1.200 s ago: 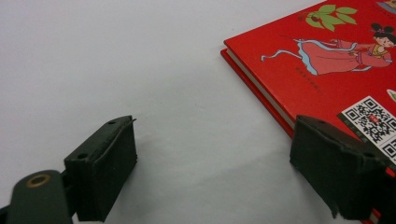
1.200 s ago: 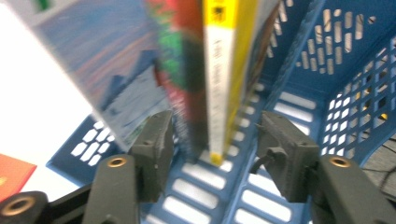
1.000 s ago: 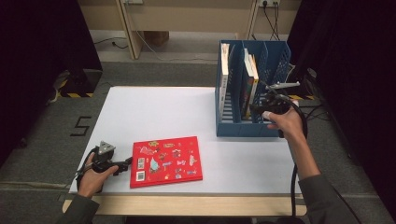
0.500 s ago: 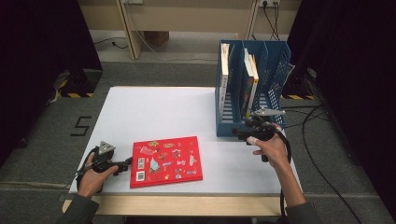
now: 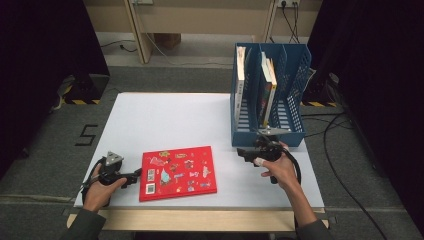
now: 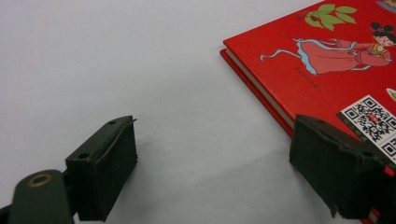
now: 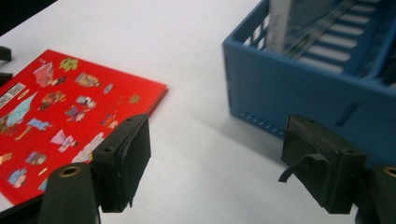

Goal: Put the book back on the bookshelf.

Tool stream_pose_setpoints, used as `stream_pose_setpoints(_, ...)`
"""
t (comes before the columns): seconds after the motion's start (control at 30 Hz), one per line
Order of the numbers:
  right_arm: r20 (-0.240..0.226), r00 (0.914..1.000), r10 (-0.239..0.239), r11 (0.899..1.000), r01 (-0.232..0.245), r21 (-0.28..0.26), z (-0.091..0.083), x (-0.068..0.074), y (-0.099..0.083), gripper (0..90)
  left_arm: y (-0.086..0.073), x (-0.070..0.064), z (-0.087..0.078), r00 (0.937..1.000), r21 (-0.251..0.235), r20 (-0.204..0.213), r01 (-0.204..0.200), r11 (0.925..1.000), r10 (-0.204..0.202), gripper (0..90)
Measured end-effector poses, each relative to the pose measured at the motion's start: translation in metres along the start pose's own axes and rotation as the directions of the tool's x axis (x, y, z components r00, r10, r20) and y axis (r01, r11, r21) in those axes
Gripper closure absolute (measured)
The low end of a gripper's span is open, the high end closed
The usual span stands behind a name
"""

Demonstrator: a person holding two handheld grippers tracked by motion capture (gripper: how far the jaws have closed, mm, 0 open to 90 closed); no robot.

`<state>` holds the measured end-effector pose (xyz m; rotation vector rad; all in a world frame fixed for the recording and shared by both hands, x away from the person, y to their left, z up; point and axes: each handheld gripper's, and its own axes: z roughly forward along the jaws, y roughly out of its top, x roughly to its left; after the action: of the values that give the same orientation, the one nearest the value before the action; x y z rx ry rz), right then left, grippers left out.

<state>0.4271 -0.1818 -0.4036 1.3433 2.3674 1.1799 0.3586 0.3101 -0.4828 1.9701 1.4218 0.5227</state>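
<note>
Partly jaw-hidden: red book (image 6: 327, 56) corner.

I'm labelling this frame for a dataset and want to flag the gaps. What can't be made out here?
- Red book: its cover print is too small in the high view; the frame edge cuts it off in the left gripper view.
- Books in the blue rack: titles too small in the high view, blurred in the right gripper view.
- Left gripper: one of its fingers hides the book's near edge.
</note>
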Motion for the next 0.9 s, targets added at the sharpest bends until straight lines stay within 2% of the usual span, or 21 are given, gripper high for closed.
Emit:
stream_pose_setpoints(0.33,-0.055,0.9985,0.002,0.998,0.002,0.066,0.023,0.017,-0.013,24.4,-0.001,-0.001,-0.001,1.0,-0.007,0.004,-0.004,1.0,0.004,16.8)
stream_pose_setpoints(0.6,-0.103,0.9947,-0.006,0.991,0.02,0.135,0.045,0.035,-0.024,24.0,-0.001,-0.002,-0.002,1.0,-0.003,0.008,-0.002,1.0,0.002,18.0)
stream_pose_setpoints(0.8,-0.117,0.9929,-0.022,0.988,0.039,0.149,0.051,0.04,-0.027,24.1,-0.001,-0.005,-0.005,0.9998,0.008,0.019,-0.003,1.0,0.003,19.9)
stream_pose_setpoints(0.9,-0.112,0.9935,-0.021,0.987,0.039,0.155,0.052,0.04,-0.028,24.2,-0.001,-0.008,-0.007,0.9994,0.009,0.03,-0.015,0.9998,0.014,27.6)
